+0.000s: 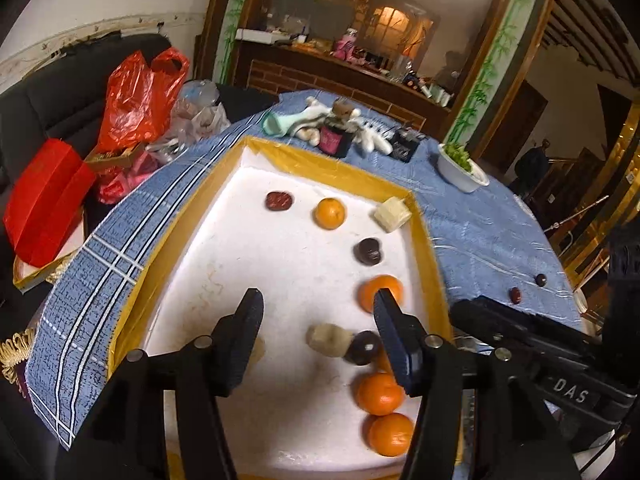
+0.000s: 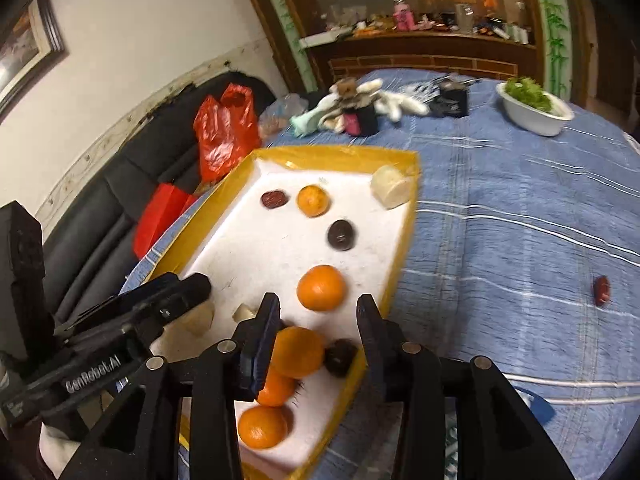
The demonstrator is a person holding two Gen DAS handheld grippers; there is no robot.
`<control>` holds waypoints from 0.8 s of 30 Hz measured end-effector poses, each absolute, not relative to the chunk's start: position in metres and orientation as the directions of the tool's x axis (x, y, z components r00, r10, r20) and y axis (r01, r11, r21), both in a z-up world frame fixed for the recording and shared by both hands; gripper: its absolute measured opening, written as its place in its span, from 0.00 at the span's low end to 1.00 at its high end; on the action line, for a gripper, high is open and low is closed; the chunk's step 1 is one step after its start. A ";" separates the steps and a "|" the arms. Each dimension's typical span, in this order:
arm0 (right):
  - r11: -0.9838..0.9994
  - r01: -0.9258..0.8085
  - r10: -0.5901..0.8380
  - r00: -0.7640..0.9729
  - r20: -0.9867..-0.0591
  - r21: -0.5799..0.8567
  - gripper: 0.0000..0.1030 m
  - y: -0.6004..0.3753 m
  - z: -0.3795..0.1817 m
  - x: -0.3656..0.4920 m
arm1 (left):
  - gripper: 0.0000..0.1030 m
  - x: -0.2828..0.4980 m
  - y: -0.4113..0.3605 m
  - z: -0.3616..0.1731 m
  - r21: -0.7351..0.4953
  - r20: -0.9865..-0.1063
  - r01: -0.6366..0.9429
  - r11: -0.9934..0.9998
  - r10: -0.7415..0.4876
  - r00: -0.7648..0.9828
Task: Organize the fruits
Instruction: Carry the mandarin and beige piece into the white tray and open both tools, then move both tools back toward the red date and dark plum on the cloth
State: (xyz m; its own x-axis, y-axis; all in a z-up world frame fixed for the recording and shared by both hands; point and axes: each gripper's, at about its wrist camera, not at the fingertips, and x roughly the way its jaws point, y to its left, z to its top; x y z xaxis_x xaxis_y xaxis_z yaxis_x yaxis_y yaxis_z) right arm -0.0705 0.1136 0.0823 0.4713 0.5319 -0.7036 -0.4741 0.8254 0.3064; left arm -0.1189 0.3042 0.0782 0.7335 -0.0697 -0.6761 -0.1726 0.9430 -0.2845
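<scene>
- While both grippers hang over the near end of the tray (image 1: 420,216), fruit is scattered all over its white floor, w/ a yellow rim around it.
- Left gripper (image 1: 318,306): jaws apart, nothing between them, just bare tray floor. Its right finger covers part of an orange (image 1: 370,290) in that view, can't tell if it touches.
- Right gripper (image 2: 318,312): jaws fairly narrow but not clamped on anything. From its cam an orange (image 2: 298,352) and a dark round fruit (image 2: 339,356) sit in the gap lower down; the left finger overlaps the orange's edge, pads don't look pressed on it.
- More oranges at the near end: two stacked close in the left view (image 1: 380,394) (image 1: 390,434), near the tray's right wall.
- Mid tray: another dark fruit (image 1: 368,251), and a pale chunk (image 1: 328,338) just beside the dark one by the left gripper's right finger.
- Far end: reddish-brown fruit (image 1: 279,201), an orange (image 1: 329,213) next to it, and a pale block (image 1: 393,214) in the far right corner.
- Off the tray, on the blue striped cloth (image 2: 500,208): two small dark-red fruits (image 1: 515,295) (image 1: 541,279), well apart from the tray.
- Further back: white bowl of greens (image 2: 534,108), small dark boxes and gloves, blurry tbh.
- Red plastic bag (image 1: 136,96) on the dark sofa to the left.
</scene>
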 end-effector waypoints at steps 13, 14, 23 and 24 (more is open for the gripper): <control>0.874 -0.248 0.472 0.636 -0.611 0.418 0.55 -0.020 0.094 -0.127 | 0.86 -0.159 0.176 0.125 -0.030 -0.613 -0.028 0.999 0.004 0.790; 0.879 -0.227 0.459 0.644 -0.612 0.420 0.55 -0.029 0.093 -0.129 | 0.86 -0.162 0.164 0.126 -0.015 -0.613 -0.010 1.000 -0.001 0.790; 0.885 -0.090 0.383 0.697 -0.606 0.456 0.57 -0.092 0.085 -0.149 | 0.87 -0.185 0.089 0.136 0.103 -0.601 0.080 0.992 -0.002 0.799; 0.884 -0.085 0.382 0.698 -0.605 0.460 0.57 -0.095 0.084 -0.151 | 0.87 -0.188 0.086 0.138 0.111 -0.596 0.083 0.990 0.000 0.803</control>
